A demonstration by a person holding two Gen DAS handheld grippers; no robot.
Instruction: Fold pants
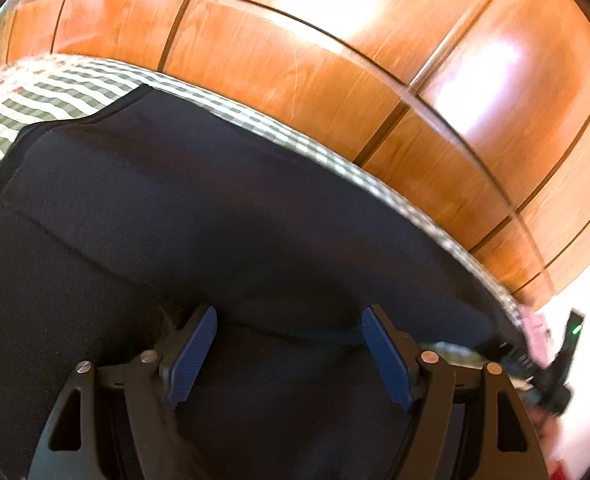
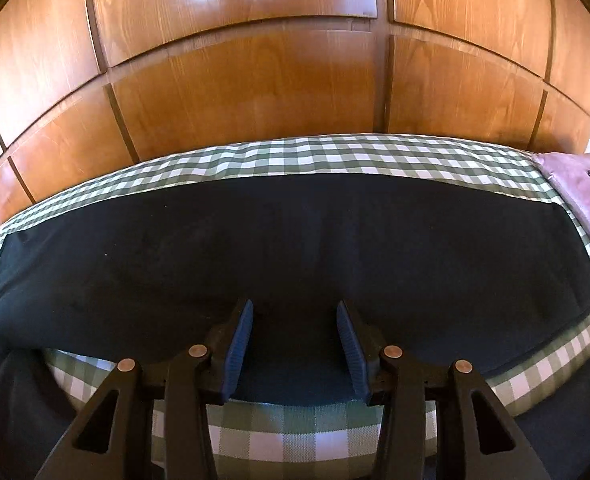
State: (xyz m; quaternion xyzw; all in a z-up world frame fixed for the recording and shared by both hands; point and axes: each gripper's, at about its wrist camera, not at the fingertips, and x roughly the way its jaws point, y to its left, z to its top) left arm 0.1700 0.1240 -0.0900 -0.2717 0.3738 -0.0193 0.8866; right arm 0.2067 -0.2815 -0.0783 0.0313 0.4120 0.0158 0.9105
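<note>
Dark navy pants (image 2: 295, 240) lie flat in a long band across a green-and-white checked bedspread (image 2: 295, 152). My right gripper (image 2: 295, 306) hovers at their near edge, open; cloth shows between the blue pads (image 2: 239, 344) but they do not press on it. In the left wrist view the pants (image 1: 215, 200) fill the middle, with a seam at the left and a low fold running between the fingers. My left gripper (image 1: 289, 314) stands wide open just above that fold, gripping nothing.
Glossy wooden wardrobe doors (image 2: 235, 100) rise right behind the bed. A pink cloth (image 2: 575, 184) lies at the bed's right end. In the left wrist view a blurred black device with a green light (image 1: 567, 352) sits at the right edge beside pink cloth (image 1: 537, 332).
</note>
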